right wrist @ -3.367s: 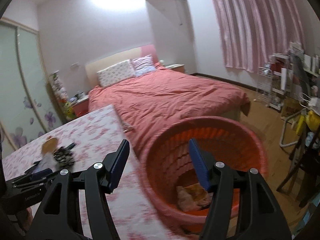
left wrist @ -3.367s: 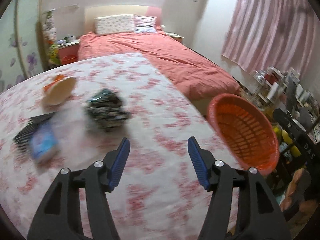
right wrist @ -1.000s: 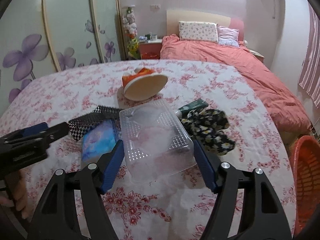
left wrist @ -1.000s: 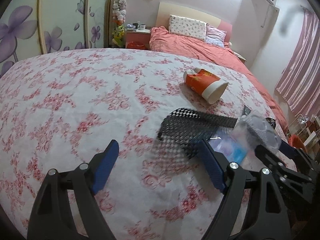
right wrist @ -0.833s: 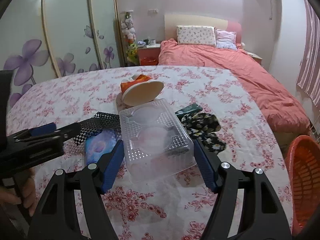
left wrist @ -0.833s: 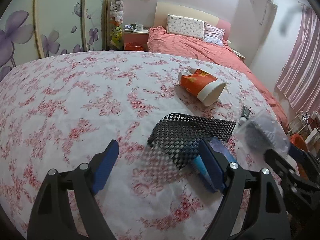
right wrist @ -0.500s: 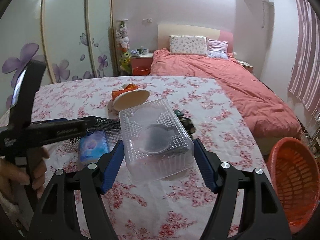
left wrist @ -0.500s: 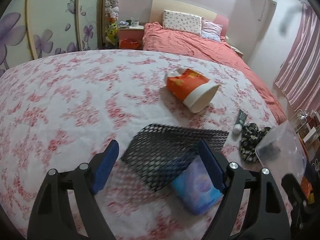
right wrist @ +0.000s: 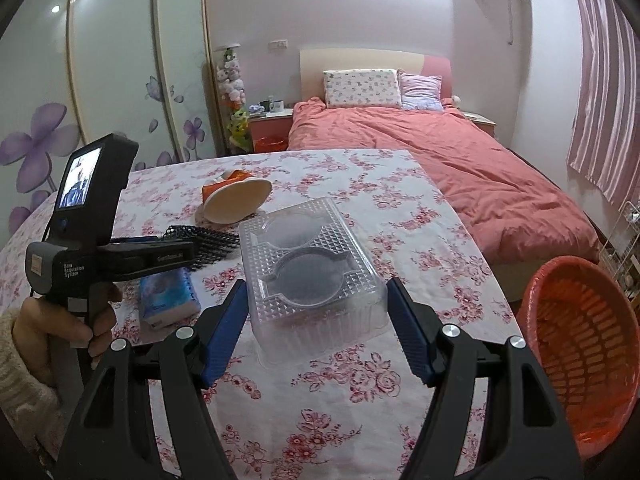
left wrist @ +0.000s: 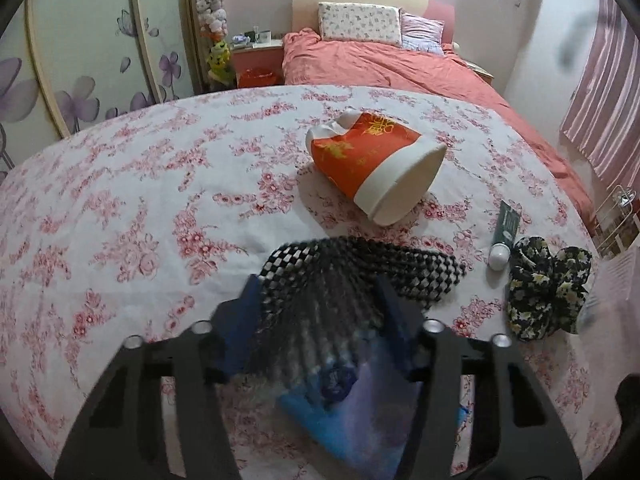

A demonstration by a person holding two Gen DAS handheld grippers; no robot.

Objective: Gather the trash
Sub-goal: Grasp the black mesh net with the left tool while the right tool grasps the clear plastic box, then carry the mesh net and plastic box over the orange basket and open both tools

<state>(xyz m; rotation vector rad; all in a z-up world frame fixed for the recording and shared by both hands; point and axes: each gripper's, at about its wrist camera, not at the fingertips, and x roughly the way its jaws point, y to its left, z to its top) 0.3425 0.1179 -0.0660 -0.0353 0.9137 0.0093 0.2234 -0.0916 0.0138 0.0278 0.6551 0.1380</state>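
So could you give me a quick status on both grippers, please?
Right gripper shut on clear plastic tray, orange basket on its right. Left gripper around black mesh, blurred. Path to basket unobstructed.

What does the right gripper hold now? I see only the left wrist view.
Observer: The right gripper grips a clear plastic tray between its fingers.
Operator: Where is the trash basket? I cannot find it.
Observer: The orange basket stands beside the table's right edge, to the right of the tray.
Operator: My picture is blurred. Where is the left gripper exactly?
Observer: Seen from the side, the left gripper reaches over the black mesh, with the blue packet lying below it.
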